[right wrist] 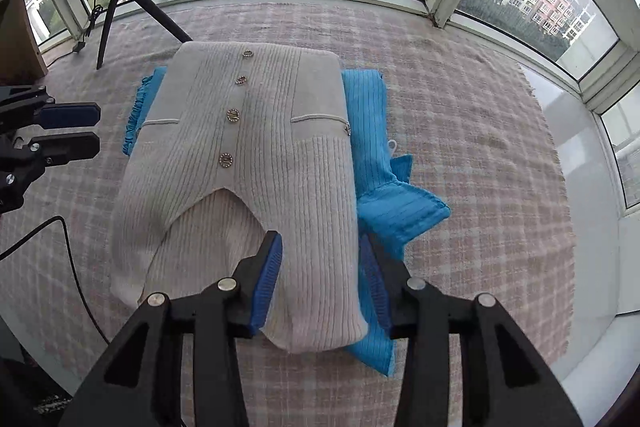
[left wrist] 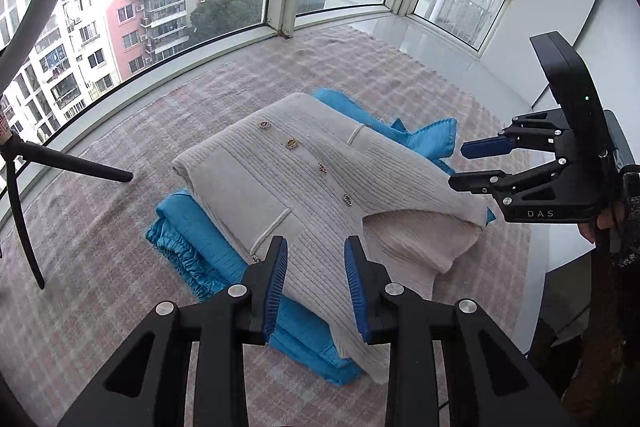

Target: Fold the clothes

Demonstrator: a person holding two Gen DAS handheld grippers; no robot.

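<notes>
Between both open tongs (left wrist: 316,283): folded cardigan (left wrist: 304,171).

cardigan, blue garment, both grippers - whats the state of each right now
beige cardigan: folded, buttoned, lying on top of the blue garment
blue garment: folded, under the cardigan, edges showing on both sides
left gripper: open, over the cardigan, holding nothing
right gripper: open, over the cardigan's near edge, holding nothing
plaid blanket: spread flat under the clothes

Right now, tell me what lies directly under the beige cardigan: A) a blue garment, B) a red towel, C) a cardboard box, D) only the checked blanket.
A: the folded beige cardigan lies on a blue garment, whose edges stick out on both sides over the checked blanket.
</notes>
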